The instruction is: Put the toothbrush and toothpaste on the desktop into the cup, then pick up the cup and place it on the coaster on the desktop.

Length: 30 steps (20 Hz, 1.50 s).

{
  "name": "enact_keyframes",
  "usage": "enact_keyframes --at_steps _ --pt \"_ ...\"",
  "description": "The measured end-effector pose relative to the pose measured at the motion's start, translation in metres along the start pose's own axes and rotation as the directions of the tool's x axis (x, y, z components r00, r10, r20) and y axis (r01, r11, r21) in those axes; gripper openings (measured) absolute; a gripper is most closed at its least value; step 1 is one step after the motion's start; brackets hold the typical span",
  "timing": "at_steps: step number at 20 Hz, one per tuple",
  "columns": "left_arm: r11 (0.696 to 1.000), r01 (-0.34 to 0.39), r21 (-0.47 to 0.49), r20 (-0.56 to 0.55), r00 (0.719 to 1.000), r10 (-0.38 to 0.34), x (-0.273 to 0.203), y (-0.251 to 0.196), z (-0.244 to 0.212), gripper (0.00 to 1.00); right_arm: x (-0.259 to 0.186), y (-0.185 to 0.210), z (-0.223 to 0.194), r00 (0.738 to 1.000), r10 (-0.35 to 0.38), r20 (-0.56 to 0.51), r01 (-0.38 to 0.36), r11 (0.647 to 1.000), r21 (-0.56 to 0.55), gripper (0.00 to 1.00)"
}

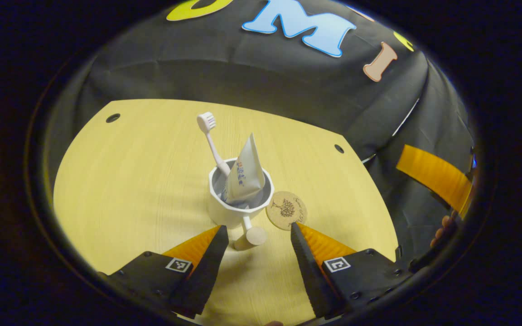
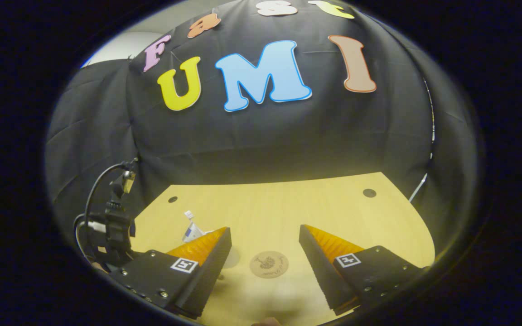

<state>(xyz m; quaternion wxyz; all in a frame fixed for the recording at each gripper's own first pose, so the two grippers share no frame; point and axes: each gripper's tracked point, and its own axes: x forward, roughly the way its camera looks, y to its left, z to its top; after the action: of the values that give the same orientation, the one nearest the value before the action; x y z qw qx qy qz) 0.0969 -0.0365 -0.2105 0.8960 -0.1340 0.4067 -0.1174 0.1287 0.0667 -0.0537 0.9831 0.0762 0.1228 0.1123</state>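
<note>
A white cup (image 1: 229, 209) stands on the wooden desktop (image 1: 143, 181) with a white toothbrush (image 1: 210, 140) and a pale toothpaste tube (image 1: 245, 174) upright inside it. Its handle (image 1: 252, 235) points back between the fingers of my left gripper (image 1: 258, 227), which is open and touches nothing. A round cork coaster (image 1: 287, 210) lies just right of the cup, almost touching it. In the right gripper view the coaster (image 2: 268, 264) lies between the fingers of my open right gripper (image 2: 264, 235), and the toothpaste tube (image 2: 193, 231) and toothbrush head (image 2: 188, 213) peek above one finger.
Two small dark holes (image 1: 113, 118) (image 1: 339, 148) mark the desktop's far corners. A hand (image 1: 444, 226) holds the other gripper (image 1: 433, 176) at the right edge of the left gripper view. A cabled gripper body (image 2: 113, 226) sits at the left of the right gripper view.
</note>
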Motion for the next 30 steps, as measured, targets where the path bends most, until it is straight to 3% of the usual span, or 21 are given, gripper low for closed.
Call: enact_keyframes --at_steps 2,3,6,7,9,15,16,22,24,30 --pt "0.999 -0.032 -0.021 -0.042 0.999 0.031 0.005 0.003 0.002 0.90 -0.011 -0.013 -0.013 1.000 -0.021 -0.021 0.021 1.000 0.003 0.94" --pt "0.998 -0.049 -0.033 -0.064 0.997 0.046 0.012 0.006 0.002 0.85 -0.014 -0.022 -0.022 0.999 -0.040 -0.036 0.040 0.999 0.002 0.94" --pt "0.994 -0.089 -0.063 -0.140 0.987 0.080 0.022 0.013 -0.001 0.95 -0.030 -0.041 -0.041 0.995 -0.079 -0.068 0.081 0.996 0.032 0.95" --pt "0.992 -0.107 -0.064 -0.165 0.982 0.095 0.026 0.017 -0.002 0.85 -0.034 -0.046 -0.048 0.993 -0.089 -0.076 0.092 0.995 0.042 0.94" --pt "0.988 -0.138 -0.065 -0.224 0.967 0.120 0.031 0.022 -0.010 0.90 -0.037 -0.058 -0.061 0.988 -0.119 -0.101 0.125 0.991 0.057 0.94" --pt "0.980 -0.183 -0.079 -0.314 0.937 0.150 0.050 0.027 -0.016 0.89 -0.044 -0.077 -0.083 0.979 -0.139 -0.147 0.156 0.981 0.115 0.95" --pt "0.978 -0.193 -0.080 -0.323 0.933 0.157 0.053 0.029 -0.016 0.81 -0.045 -0.079 -0.085 0.979 -0.138 -0.152 0.158 0.979 0.128 0.95" --pt "0.961 -0.245 -0.127 -0.355 0.916 0.187 0.060 0.038 -0.025 0.68 -0.052 -0.095 -0.099 0.970 -0.160 -0.181 0.192 0.966 0.171 0.95" --pt "0.960 -0.260 -0.105 -0.363 0.909 0.207 0.062 0.039 -0.026 0.49 -0.054 -0.102 -0.101 0.968 -0.172 -0.182 0.205 0.962 0.179 0.95" --pt "0.956 -0.288 -0.046 -0.356 0.899 0.254 0.059 0.043 -0.023 0.37 -0.060 -0.110 -0.099 0.969 -0.181 -0.170 0.213 0.957 0.197 0.95"
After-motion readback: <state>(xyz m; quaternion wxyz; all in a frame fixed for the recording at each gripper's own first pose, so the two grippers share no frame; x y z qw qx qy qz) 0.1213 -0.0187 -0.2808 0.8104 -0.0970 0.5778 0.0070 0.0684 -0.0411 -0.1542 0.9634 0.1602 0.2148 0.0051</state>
